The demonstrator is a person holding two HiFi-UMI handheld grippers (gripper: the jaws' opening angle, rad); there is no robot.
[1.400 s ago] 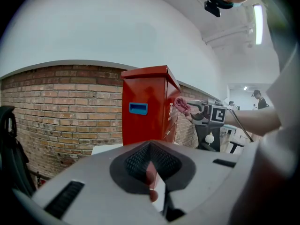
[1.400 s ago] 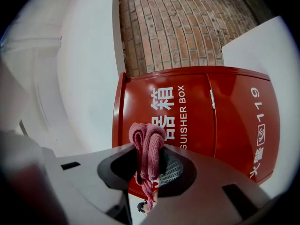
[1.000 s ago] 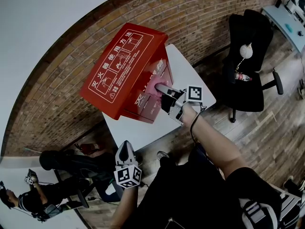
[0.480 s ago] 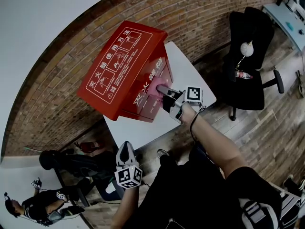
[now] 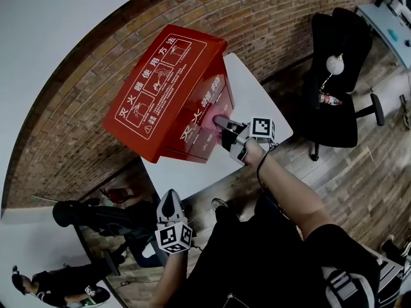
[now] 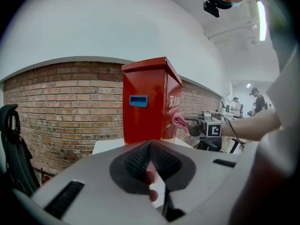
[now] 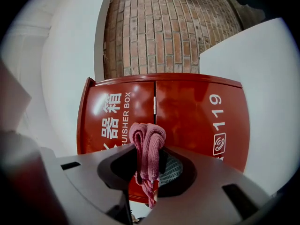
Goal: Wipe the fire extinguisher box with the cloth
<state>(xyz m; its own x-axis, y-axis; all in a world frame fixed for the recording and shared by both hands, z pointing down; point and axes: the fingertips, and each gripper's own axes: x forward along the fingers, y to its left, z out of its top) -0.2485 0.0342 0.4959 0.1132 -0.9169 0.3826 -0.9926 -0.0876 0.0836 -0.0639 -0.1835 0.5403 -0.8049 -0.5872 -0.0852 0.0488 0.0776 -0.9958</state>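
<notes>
Head view steeply down; gripper views face box [image 5: 168, 92], right close.

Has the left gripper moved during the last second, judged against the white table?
No. The left gripper keeps its place, with its tip close to the near corner of the white table, just as in both earlier pictures.

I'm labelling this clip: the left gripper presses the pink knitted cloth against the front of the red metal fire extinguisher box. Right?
No: it is the right gripper that presses the pink knitted cloth against the front of the red metal fire extinguisher box; the right gripper view shows it.
</notes>
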